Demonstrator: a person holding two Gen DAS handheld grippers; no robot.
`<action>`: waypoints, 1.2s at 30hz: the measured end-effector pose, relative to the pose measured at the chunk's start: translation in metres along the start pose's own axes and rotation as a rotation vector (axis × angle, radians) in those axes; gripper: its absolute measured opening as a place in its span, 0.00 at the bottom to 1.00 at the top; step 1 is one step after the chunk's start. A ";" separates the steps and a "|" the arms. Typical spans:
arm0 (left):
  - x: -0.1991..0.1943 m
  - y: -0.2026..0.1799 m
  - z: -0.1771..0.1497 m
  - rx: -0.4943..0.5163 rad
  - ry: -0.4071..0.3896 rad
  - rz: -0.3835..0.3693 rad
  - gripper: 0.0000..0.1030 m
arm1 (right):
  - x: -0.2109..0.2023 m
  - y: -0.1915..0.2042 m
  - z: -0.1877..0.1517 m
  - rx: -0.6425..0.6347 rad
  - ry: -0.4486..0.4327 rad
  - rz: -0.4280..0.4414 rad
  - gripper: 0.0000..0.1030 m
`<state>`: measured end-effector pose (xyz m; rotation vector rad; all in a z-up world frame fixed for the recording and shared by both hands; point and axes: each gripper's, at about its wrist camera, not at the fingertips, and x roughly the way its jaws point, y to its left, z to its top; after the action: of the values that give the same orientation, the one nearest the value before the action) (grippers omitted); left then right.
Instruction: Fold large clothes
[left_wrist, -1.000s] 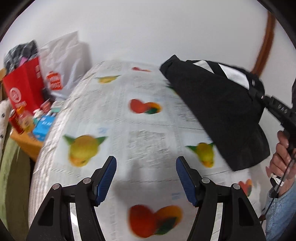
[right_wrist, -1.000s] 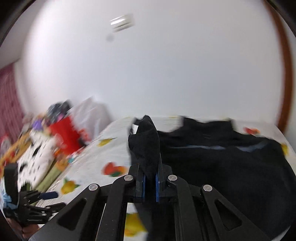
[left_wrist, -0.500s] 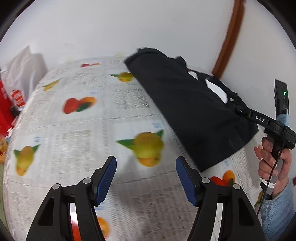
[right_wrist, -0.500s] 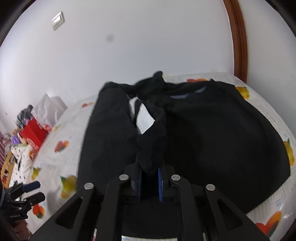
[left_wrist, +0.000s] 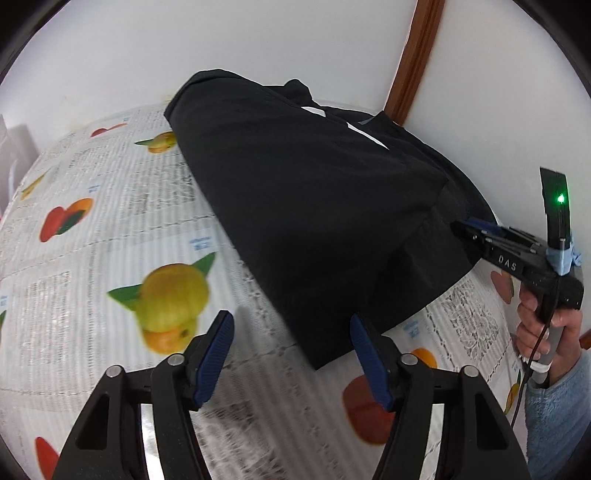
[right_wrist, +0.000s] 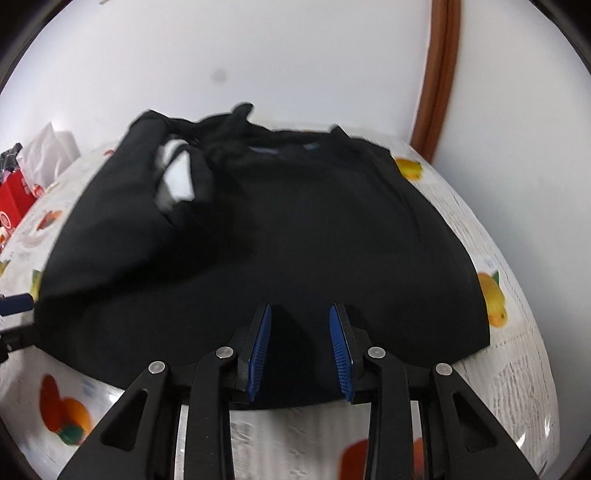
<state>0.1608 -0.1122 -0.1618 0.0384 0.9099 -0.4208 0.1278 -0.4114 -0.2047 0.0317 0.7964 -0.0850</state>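
Observation:
A black garment (left_wrist: 314, 206) lies on a table under a fruit-printed cloth (left_wrist: 74, 258), with one side folded over and a white patch showing near the collar (right_wrist: 177, 177). My left gripper (left_wrist: 293, 354) hovers over the garment's near corner. Its jaws are closing slightly, the corner lies under the gap, and the pads (left_wrist: 218, 350) do not press it. My right gripper (right_wrist: 301, 347) sits low over the garment's near hem with its jaws opening; black cloth lies below them, unpinched. The left wrist view also shows the right gripper (left_wrist: 465, 229) at the garment's right edge.
A person's hand (left_wrist: 543, 317) in a light blue sleeve holds the right gripper. A red bag (right_wrist: 11, 199) and a white plastic bag (right_wrist: 48, 151) stand beyond the table's left end. A white wall and a brown wooden frame (right_wrist: 439, 74) are close behind.
My right gripper came down with the black fold it was pinching, laid it on the garment and let go. My left gripper swung across the table to the garment's near corner.

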 end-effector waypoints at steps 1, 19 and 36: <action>0.004 -0.003 0.001 -0.001 0.006 -0.001 0.55 | 0.002 -0.003 -0.002 0.006 0.004 0.006 0.32; -0.012 0.023 0.001 -0.070 -0.016 0.006 0.06 | 0.010 0.037 0.009 -0.053 0.041 0.030 0.32; -0.057 0.114 -0.033 -0.215 -0.019 0.045 0.06 | 0.000 0.137 0.027 -0.184 0.073 0.202 0.32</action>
<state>0.1471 0.0182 -0.1547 -0.1414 0.9294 -0.2798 0.1590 -0.2765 -0.1869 -0.0594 0.8672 0.1814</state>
